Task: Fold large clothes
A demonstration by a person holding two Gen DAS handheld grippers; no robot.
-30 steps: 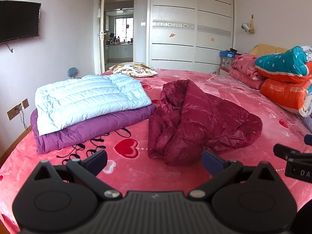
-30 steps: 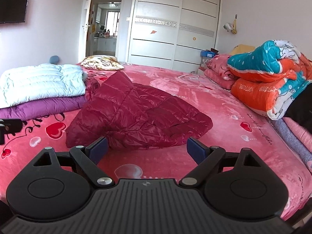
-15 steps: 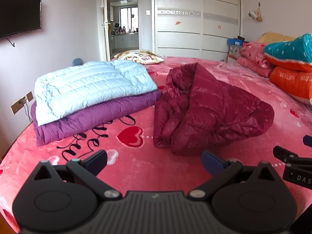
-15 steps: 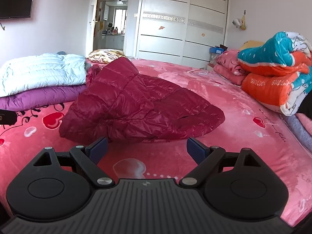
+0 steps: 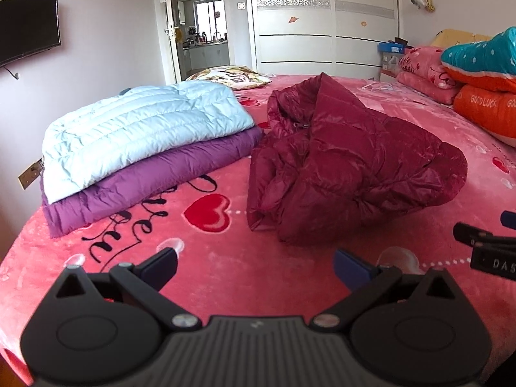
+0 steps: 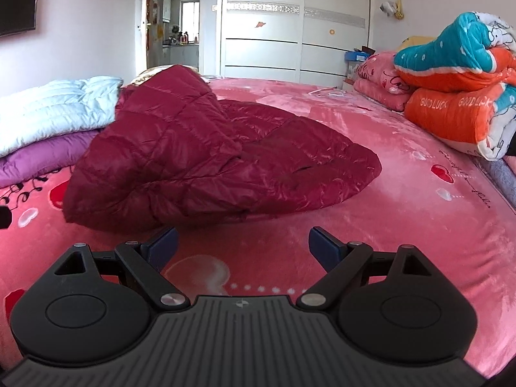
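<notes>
A dark red puffer jacket (image 5: 348, 167) lies crumpled in a heap in the middle of the pink heart-print bed (image 5: 225, 267); the right wrist view shows the same jacket (image 6: 209, 161) close ahead. My left gripper (image 5: 254, 266) is open just short of the jacket's near edge, with nothing between its fingers. My right gripper (image 6: 242, 245) is also open and empty, low over the blanket in front of the jacket's hem. The right gripper's tip (image 5: 483, 245) shows at the right edge of the left wrist view.
A folded light blue jacket (image 5: 142, 129) rests on a folded purple one (image 5: 154, 174) at the left. Rolled orange, teal and pink quilts (image 6: 451, 96) are stacked along the right side. A pillow (image 5: 232, 75), wardrobe and open door lie beyond.
Both grippers have moved forward and lower toward the red jacket, which now looks larger and nearer. Both stay open. The jacket itself has not moved.
</notes>
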